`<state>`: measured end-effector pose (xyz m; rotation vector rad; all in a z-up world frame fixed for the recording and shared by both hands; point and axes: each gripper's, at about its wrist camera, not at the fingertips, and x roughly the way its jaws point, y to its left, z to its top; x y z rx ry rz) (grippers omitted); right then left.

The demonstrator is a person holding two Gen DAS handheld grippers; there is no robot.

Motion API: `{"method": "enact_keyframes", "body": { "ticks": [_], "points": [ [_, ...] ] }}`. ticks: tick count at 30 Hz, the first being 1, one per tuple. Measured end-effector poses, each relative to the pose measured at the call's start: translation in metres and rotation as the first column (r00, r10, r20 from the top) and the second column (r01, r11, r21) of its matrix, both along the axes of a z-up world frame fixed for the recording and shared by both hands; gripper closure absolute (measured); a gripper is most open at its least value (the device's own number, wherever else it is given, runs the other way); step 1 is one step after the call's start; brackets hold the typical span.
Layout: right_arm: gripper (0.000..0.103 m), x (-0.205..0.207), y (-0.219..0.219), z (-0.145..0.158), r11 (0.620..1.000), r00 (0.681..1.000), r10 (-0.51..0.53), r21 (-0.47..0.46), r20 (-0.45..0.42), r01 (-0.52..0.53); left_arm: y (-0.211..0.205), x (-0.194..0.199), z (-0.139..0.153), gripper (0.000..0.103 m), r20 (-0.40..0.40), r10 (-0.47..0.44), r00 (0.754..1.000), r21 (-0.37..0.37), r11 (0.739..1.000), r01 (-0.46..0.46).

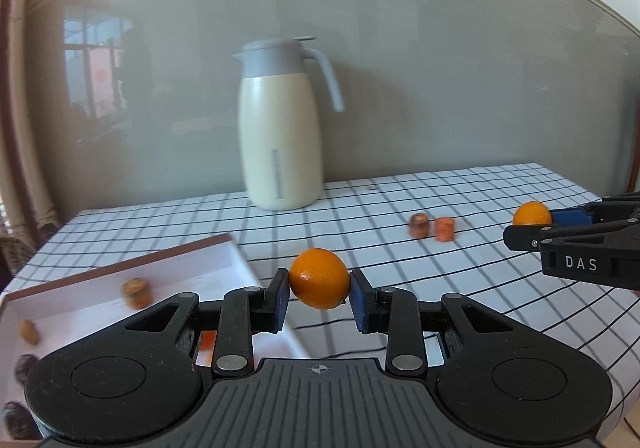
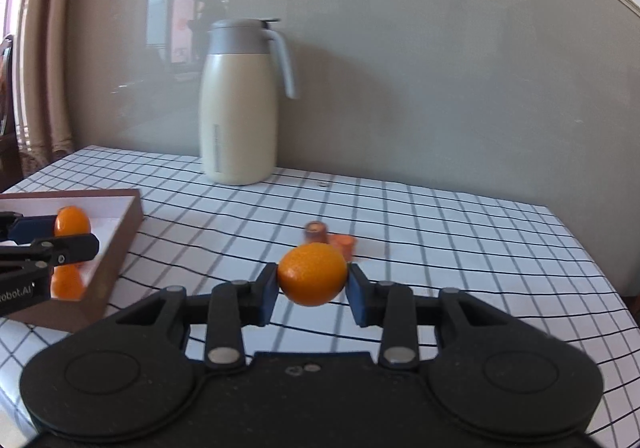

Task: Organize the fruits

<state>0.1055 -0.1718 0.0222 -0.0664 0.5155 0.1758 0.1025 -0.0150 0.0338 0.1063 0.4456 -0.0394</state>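
Both hands are loaded. The left gripper (image 1: 319, 298) pinches a small orange (image 1: 319, 278) between its blue pads (image 1: 282, 300), fruit clear of the tabletop (image 1: 400, 288). The right gripper (image 2: 310, 298) does the same with a second orange (image 2: 312, 274), squeezed squarely between its pads and held aloft.

Just below and to the left of the left gripper sits the box (image 1: 120, 268), brown-rimmed with a white floor. Fruit is already in it: a small orange-brown piece (image 1: 137, 293) ahead of the left jaw, another piece (image 1: 30, 331) further left, and dark ones (image 1: 26, 366) at the near corner, all blurred, so their kind is hard to call. From the right wrist view the box (image 2: 128, 232) lies off to the right gripper's left, and one more orange (image 2: 68, 282) rests inside it beneath the left gripper.

Out ahead of the right gripper, just beyond its orange, two small pieces sit loose on the checked cloth: a brownish one (image 2: 316, 231) and an orange-red one (image 2: 344, 244), side by side, almost touching.

Further back, a cream jug with a grey lid (image 1: 280, 128) stands upright near the wall, well apart from the fruit.

So, my read: partway through. Several pieces are boxed, two oranges are in the air and look bound for the box, and the two pieces on the cloth remain to be collected. The left orange is nearest the box; the right one has more ground to cover.
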Motion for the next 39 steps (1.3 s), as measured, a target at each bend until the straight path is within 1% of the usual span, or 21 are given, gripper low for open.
{"method": "enact_keyframes", "body": {
  "ticks": [12,22,39],
  "points": [
    [0.076,-0.012,0.058,0.007,0.991,0.991,0.134,-0.024,0.026,-0.133,0.051,-0.028,0.0,0.071,0.016,0.087,0.996,0.0,0.996,-0.087],
    [0.076,-0.019,0.095,0.009,0.974,0.973,0.226,-0.038,0.039,-0.224,0.082,-0.035,-0.002,0.071,0.013,0.149,0.989,-0.003,0.989,-0.149],
    [0.076,-0.02,0.146,0.008,0.947,0.946,0.322,-0.038,0.045,-0.32,0.139,-0.051,-0.008,0.071,0.009,0.268,0.963,-0.015,0.963,-0.268]
  ]
}}
